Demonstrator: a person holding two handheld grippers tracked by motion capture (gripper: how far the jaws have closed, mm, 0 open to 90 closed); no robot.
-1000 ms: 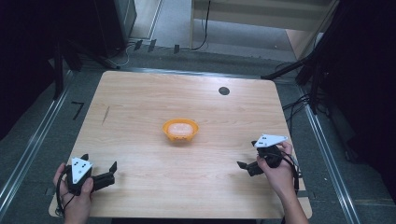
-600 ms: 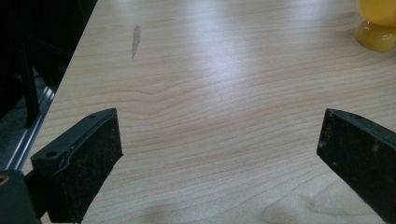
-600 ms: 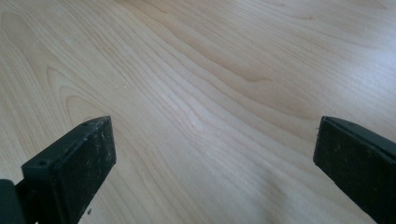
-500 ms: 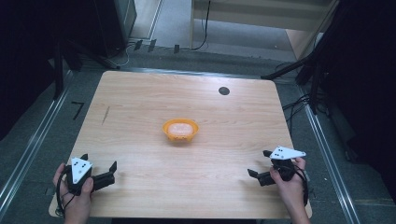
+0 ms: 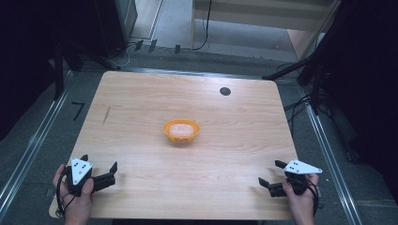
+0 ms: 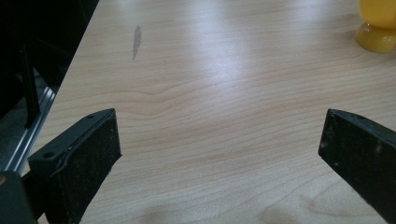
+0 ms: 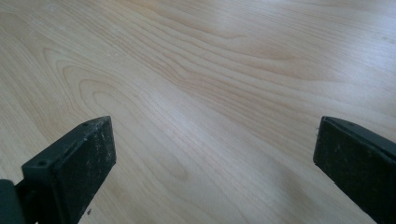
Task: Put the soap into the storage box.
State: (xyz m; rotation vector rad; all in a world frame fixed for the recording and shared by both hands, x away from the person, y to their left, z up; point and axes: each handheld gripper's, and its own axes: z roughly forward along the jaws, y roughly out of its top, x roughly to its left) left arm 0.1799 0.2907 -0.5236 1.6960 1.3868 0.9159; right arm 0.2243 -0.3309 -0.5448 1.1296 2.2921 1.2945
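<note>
Since a second ago the right gripper (image 5: 271, 173) has drawn back from beside the table's right-middle toward the near right corner, and it now sits low over the wood close to the near edge. The left gripper (image 5: 99, 168) has stayed where it was, near the near left corner. The orange bowl (image 5: 181, 131) has not shifted either.

The left hand (image 5: 75, 197) comes in from the bottom edge and wraps the left gripper's body, with the grey plate on top and the jaws pointing right and slightly away, toward the table's middle. Its jaws stand wide apart with nothing between them; the left gripper view shows bare wood in the gap. The right hand (image 5: 300, 199) holds its gripper from below in the same way, jaws pointing left across the table. These jaws are also spread wide and empty, and the right gripper view shows bare grain between them.

The orange bowl stands upright near the middle of the table (image 5: 141, 103), well apart from both grippers, with something pale inside it. In the left gripper view its yellow-orange base shows at the top right.

The table is light wood with rounded corners. A short dark mark (image 5: 106, 115) lies toward its left side, and a round black cap (image 5: 225, 91) sits near the far edge. Beyond it are a grey floor, metal rails along both sides, cables and dark stands.
</note>
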